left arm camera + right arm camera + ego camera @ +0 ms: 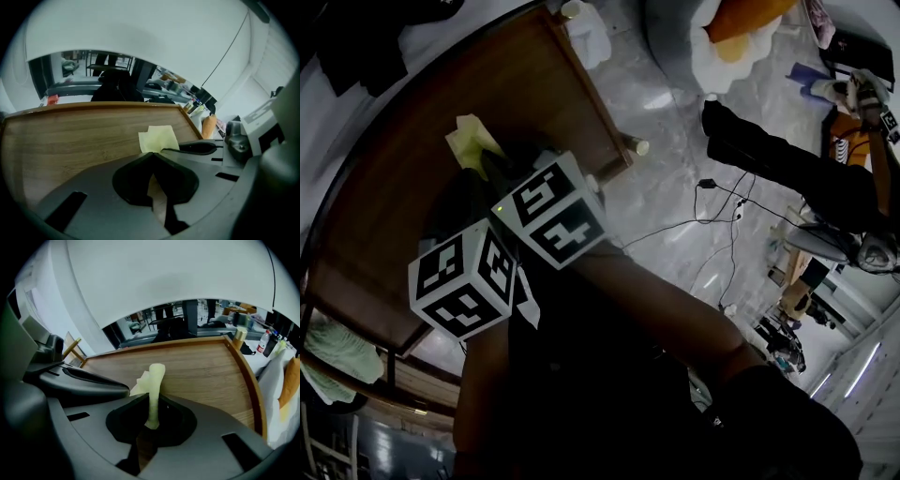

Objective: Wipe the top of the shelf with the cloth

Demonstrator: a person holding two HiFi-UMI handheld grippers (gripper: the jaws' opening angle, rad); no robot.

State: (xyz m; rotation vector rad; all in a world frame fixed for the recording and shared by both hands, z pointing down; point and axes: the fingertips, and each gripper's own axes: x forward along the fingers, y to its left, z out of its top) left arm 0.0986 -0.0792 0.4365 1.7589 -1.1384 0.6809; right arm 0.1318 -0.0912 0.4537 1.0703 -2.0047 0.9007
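Wiping seems in hand: the right hand-held gripper (pixel 152 401) is clamped on an upright fold of the yellow cloth (pixel 156 378), lying mid-frame on the wooden shelf top (pixel 201 366). The left hand-held gripper (pixel 152 154) has its jaws together just behind the cloth. The next move calls for a drag across the wood, and the raised rim (pixel 251 385) at right bounds it.

Strong fisheye bending and black corners mark all three views. The head view is dim, deep shadow near, glare patches on the far floor (pixel 661 98). Gripper views show the shelf (pixel 70 136) evenly lit, near parts blurred.
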